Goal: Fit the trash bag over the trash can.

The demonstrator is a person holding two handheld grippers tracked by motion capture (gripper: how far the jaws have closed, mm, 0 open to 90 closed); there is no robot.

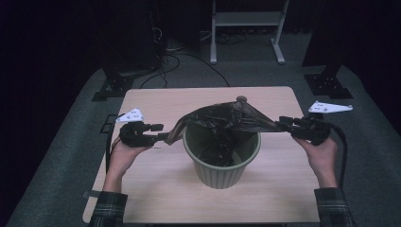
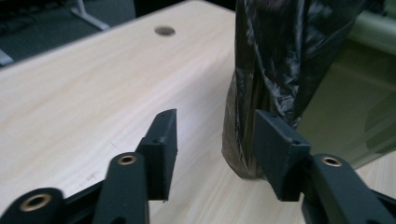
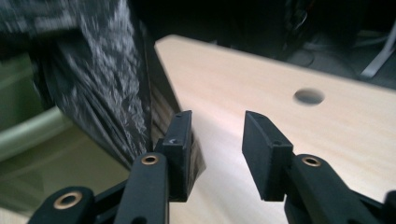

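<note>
Black bin bag [image 1: 222,118] draped across green bin [image 1: 221,163] on surface [image 1: 156,198], spanning rim. Left gripper [image 2: 215,149] and right gripper [image 3: 212,154] part open, bag edge beside jaws, unclamped. Best: re-pinch hem deeper, pull evenly outward and down over rim.

Both my forearms come in from below in plaid sleeves, spread wide apart. My left hand [image 1: 124,153] carries the left tongs [image 1: 163,135] roughly level, pointing inward to the right, jaws parted with a clear gap between the pads. My right hand [image 1: 323,153] carries the right tongs [image 1: 280,124] level too, pointing inward to the left, jaws likewise parted.
</note>
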